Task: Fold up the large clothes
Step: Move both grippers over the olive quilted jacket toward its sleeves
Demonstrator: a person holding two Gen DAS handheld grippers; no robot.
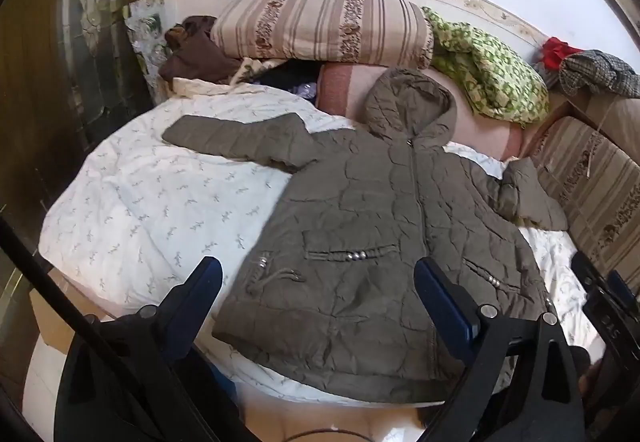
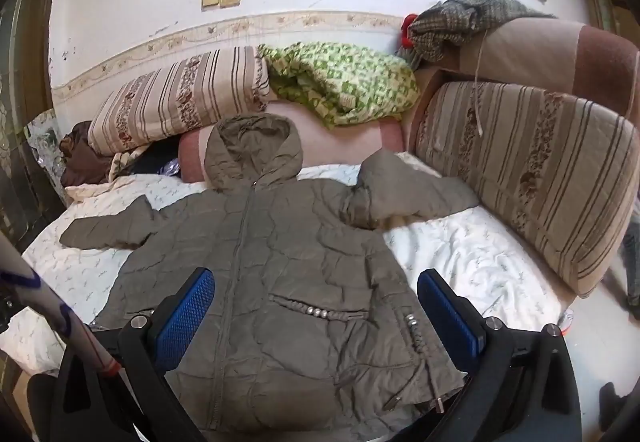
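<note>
An olive-grey quilted hooded jacket [image 1: 372,226] lies flat, front up and zipped, on a white printed bed sheet [image 1: 152,201]. Its hood points to the wall. Its left sleeve [image 1: 236,141] stretches out; its right sleeve [image 1: 528,193] is bent against a striped cushion. My left gripper [image 1: 320,278] is open above the jacket's hem, holding nothing. In the right wrist view the jacket [image 2: 280,266] fills the middle. My right gripper [image 2: 316,290] is open above its lower half, empty. The right gripper's edge also shows in the left wrist view [image 1: 608,294].
Striped bolsters [image 1: 320,25] [image 2: 532,169], a green patterned blanket [image 2: 344,81], a pink cushion [image 1: 348,85] and brown clothes [image 1: 196,53] line the wall. A checked garment [image 2: 460,21] lies on the right headrest. A dark cabinet [image 1: 60,81] stands left. A white pole [image 2: 60,306] crosses at left.
</note>
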